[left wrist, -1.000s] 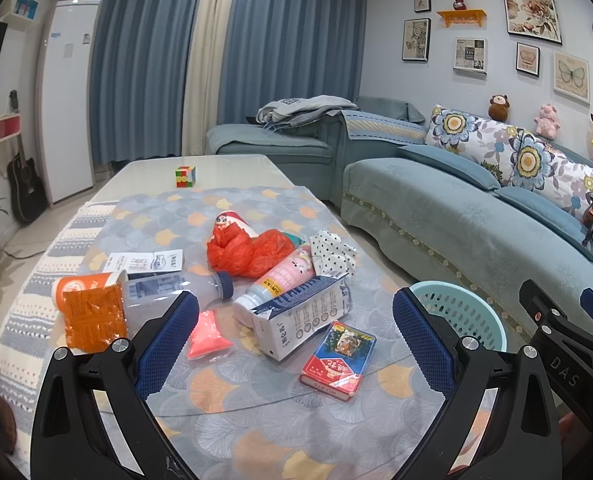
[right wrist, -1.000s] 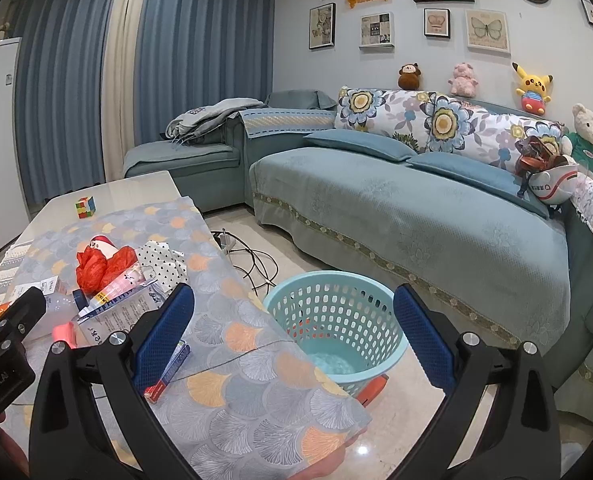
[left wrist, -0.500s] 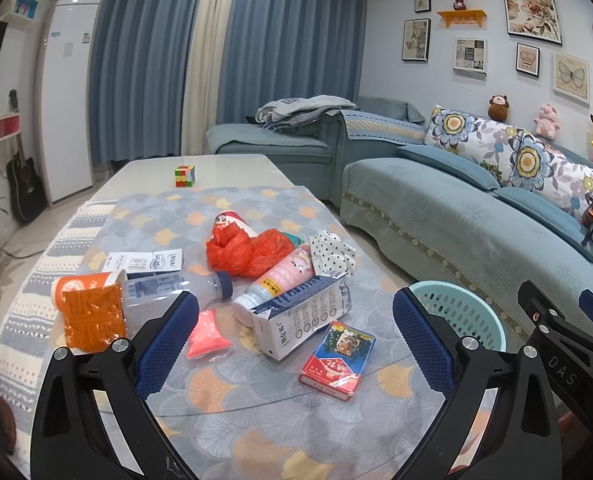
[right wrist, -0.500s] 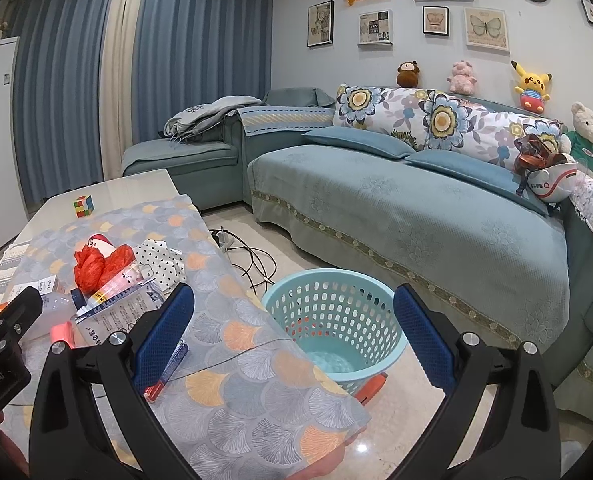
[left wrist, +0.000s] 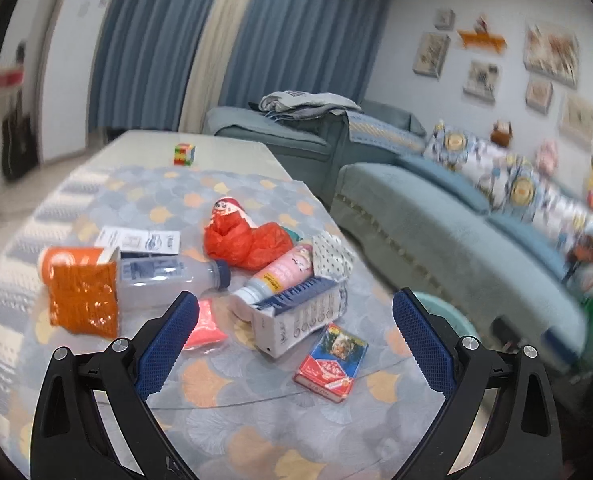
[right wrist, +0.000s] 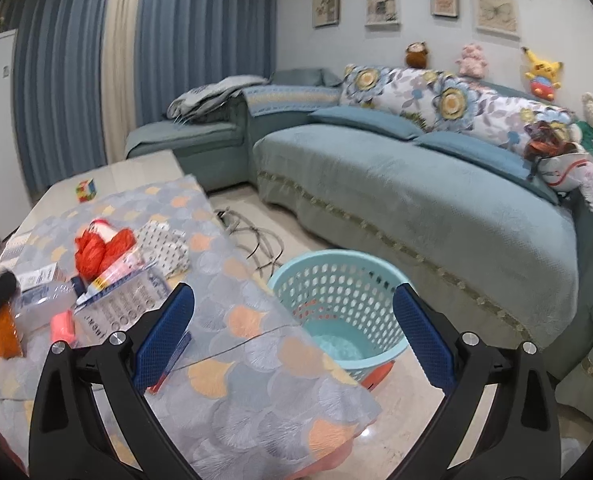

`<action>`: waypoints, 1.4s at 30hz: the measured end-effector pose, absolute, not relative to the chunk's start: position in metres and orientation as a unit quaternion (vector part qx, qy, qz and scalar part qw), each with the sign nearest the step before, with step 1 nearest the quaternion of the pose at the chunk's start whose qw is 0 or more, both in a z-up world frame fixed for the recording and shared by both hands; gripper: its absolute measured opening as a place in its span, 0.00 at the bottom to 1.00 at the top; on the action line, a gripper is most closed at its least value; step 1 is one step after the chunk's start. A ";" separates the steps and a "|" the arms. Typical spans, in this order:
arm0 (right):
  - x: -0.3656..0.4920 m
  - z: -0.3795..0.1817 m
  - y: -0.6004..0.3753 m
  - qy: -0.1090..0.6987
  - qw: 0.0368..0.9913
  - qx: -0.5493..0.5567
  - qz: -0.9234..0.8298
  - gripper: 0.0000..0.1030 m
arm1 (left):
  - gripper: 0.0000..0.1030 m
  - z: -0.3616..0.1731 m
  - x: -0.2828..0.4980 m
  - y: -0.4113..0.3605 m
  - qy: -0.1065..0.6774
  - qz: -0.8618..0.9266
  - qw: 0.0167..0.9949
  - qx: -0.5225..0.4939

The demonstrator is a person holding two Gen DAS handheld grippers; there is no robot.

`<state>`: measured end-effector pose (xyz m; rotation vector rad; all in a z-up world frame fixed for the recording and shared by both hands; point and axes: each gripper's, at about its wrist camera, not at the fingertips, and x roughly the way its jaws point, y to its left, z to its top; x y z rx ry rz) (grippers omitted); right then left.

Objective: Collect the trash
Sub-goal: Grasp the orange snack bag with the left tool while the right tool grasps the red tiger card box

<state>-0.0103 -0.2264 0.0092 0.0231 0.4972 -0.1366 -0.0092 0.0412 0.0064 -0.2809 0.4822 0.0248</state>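
Both tools, left tool (left wrist: 294,320) and right tool (right wrist: 292,318), are wide and hold nothing. The trash lies crowded on the worktop (left wrist: 232,432); I fear my left tool could push the white rectangular milk carton (left wrist: 298,316) against the clear plastic bottle (left wrist: 168,278) while reaching, away from the turquoise perforated plastic basket (right wrist: 336,300) on the floor.

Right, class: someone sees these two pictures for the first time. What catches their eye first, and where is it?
Probably the litter heaped mid-table: a red bag, a milk carton in front of it, and an orange packet at the left edge. Next, the teal basket on the floor between table and sofa. Both open claws, left and right, frame the foreground.
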 end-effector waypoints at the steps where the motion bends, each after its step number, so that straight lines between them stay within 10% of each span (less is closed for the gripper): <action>1: -0.006 0.008 -0.222 0.254 0.965 0.006 -0.057 0.82 | 0.92 0.007 -0.009 0.050 0.239 0.023 0.961 -0.138; 9: 0.044 -0.015 -0.176 0.343 0.937 -0.010 0.070 0.57 | 0.88 -0.007 -0.009 0.147 0.286 0.107 0.934 -0.186; 21: 0.089 -0.073 -0.132 0.472 0.873 -0.009 0.123 0.74 | 0.83 -0.052 0.016 0.233 0.332 0.151 0.899 -0.245; 42: 0.110 -0.105 -0.097 0.530 0.840 -0.047 0.110 0.74 | 0.86 -0.098 0.053 0.201 0.385 0.174 0.896 -0.137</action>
